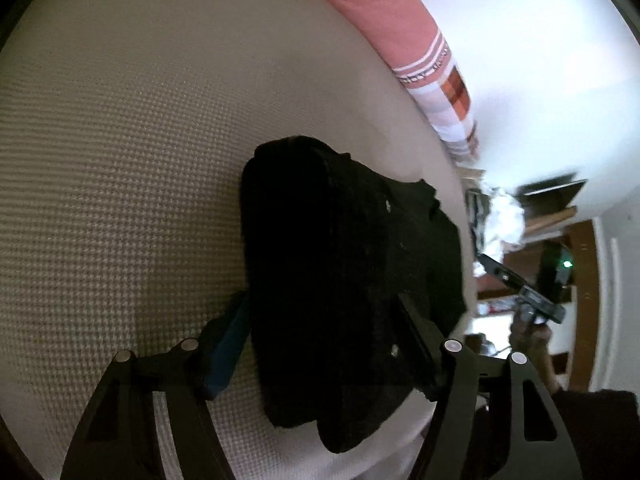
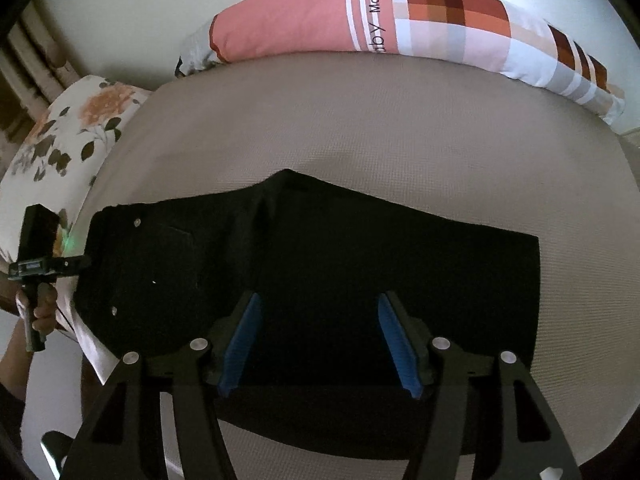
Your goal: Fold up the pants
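Black pants (image 2: 360,252) lie folded in a wide band across the beige bed, waistband with rivets at the left. My right gripper (image 2: 318,336) is open, its blue pads (image 2: 242,344) spread just above the pants' near edge, holding nothing. In the left wrist view the pants (image 1: 340,272) run away from the camera between the fingers of my left gripper (image 1: 320,344); its jaws stand wide apart with the cloth between them. The left gripper also shows in the right wrist view (image 2: 76,262) at the waistband end. The right gripper also shows in the left wrist view (image 1: 486,262).
The beige waffle bedspread (image 2: 400,128) covers the bed. A pink and checked pillow (image 2: 360,16) lies along the far edge, a floral pillow (image 2: 68,132) at the left. The bed's edge and room furniture (image 1: 560,208) show past the pants in the left wrist view.
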`<state>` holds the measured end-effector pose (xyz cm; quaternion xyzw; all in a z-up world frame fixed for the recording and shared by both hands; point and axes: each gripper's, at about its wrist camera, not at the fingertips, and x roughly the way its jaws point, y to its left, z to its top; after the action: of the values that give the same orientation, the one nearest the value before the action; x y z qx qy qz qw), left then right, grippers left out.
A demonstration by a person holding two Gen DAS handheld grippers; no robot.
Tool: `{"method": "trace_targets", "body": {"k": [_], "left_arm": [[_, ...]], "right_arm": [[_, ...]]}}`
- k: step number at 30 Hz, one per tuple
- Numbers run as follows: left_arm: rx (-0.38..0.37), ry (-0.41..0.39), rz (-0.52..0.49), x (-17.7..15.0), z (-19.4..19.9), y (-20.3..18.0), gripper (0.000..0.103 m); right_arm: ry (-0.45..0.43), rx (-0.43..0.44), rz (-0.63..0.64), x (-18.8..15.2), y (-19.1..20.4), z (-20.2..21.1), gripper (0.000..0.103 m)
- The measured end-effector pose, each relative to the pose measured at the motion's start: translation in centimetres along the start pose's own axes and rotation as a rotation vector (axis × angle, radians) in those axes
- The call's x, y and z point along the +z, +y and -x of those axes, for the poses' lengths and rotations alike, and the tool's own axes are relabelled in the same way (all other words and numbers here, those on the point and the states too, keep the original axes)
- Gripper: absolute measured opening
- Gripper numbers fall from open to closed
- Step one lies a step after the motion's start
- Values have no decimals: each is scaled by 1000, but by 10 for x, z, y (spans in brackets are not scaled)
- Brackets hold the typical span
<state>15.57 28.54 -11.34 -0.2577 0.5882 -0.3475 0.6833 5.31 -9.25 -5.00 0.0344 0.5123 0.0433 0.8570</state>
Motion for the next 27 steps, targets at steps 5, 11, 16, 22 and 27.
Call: {"method": "trace_targets", "body": {"k": [5, 11, 16, 22, 27], "left_arm": [[-113, 25, 44, 13, -8, 11, 60], [-137, 47, 53, 25, -28, 7, 48], [-73, -34, 61, 23, -39, -3, 40], [145, -198, 95, -1, -37, -27, 30], [321, -267, 100, -13, -31, -65, 23]], "right_arm": [[10, 9, 17, 0, 15, -3, 59], [10, 42, 35, -3, 31, -6, 59], [0, 77, 17, -5, 31, -6, 59], [-37, 67, -38, -10, 5, 3, 60], [-83, 60, -110, -18, -27, 14, 61]]}}
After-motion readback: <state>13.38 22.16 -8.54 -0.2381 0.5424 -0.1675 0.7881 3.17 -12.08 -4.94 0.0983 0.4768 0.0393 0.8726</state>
